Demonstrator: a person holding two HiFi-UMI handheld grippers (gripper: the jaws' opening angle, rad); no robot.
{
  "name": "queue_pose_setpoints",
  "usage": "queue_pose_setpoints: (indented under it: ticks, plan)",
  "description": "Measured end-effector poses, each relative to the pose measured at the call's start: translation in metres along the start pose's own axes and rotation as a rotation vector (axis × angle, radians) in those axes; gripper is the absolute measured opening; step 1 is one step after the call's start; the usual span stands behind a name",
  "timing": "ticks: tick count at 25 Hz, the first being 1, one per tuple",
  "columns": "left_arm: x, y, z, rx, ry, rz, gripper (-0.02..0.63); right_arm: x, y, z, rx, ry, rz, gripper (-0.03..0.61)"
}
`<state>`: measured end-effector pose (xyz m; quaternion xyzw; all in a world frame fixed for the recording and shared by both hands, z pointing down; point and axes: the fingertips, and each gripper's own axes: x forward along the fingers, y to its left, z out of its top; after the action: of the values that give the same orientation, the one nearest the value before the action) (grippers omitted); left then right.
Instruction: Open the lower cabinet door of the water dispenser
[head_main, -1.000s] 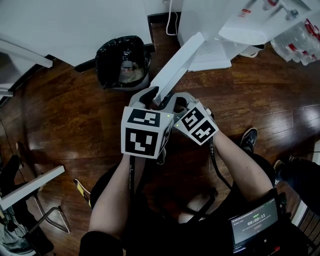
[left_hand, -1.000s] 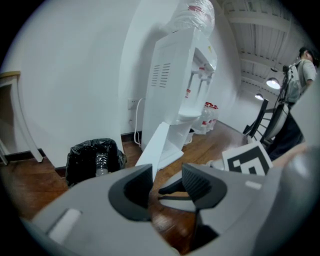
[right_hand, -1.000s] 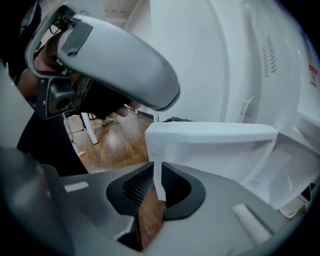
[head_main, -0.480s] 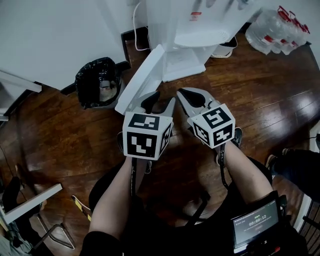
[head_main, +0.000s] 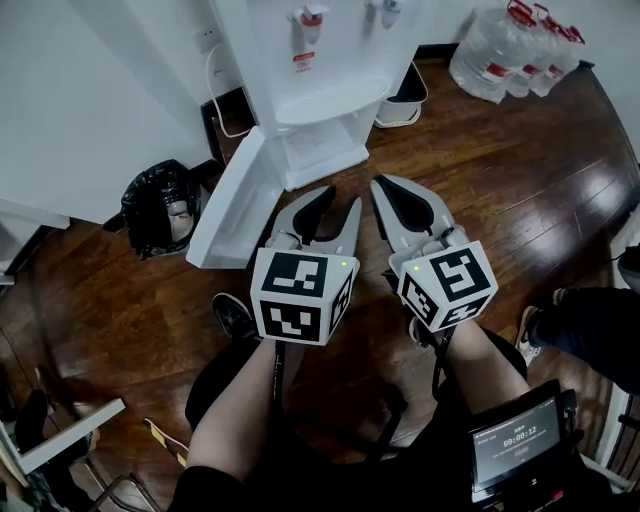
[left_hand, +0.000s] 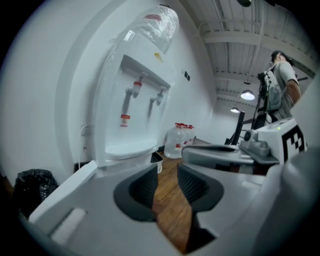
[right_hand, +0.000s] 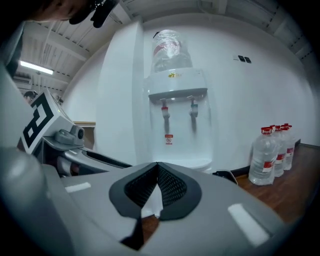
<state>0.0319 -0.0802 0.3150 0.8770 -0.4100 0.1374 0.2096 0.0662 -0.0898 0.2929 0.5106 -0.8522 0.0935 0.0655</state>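
Grippers low centre in head view, left gripper (head_main: 341, 206) jaws closing on nothing, right gripper (head_main: 384, 190) pinched together and empty; beyond, cabinet door (head_main: 228, 205) stands swung wide, left of water dispenser (head_main: 300, 60), likely a light, stiff panel, best taken by its free edge, bin (head_main: 160, 205) crowding its swing, floor (head_main: 520, 170) free at right.

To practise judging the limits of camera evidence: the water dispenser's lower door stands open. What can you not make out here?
1. Cabinet interior: in the head view, mostly hidden under the drip ledge.
2. Red tap label: print too small to read in every view.
3. Bin contents: in the head view, too small and dark to identify.
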Motion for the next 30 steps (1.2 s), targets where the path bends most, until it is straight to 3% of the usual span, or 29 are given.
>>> queue_pose_setpoints:
  ticks: [4,7,13,18,23,30]
  plan:
    - [0.011,-0.009,0.017,0.142,-0.078,0.046,0.146,-0.013,-0.015,0.006,0.012,-0.010,0.006,0.005]
    - [0.011,-0.015,0.022,0.203,-0.146,0.059,0.138,-0.019,-0.021,0.010,0.047,-0.018,0.000,0.005]
    - [0.004,-0.022,0.034,0.212,-0.245,0.066,0.128,-0.023,-0.024,0.021,-0.016,-0.062,-0.021,0.005]
    - [0.002,-0.022,0.044,0.224,-0.289,0.064,0.121,-0.021,-0.024,0.020,0.019,-0.057,-0.007,0.005]
    - [-0.005,-0.012,0.051,0.185,-0.308,0.094,0.112,-0.027,-0.024,0.013,0.005,-0.050,-0.020,0.005]
    - [-0.006,-0.018,0.051,0.197,-0.297,0.080,0.112,-0.022,-0.020,0.016,-0.021,-0.055,-0.017,0.005]
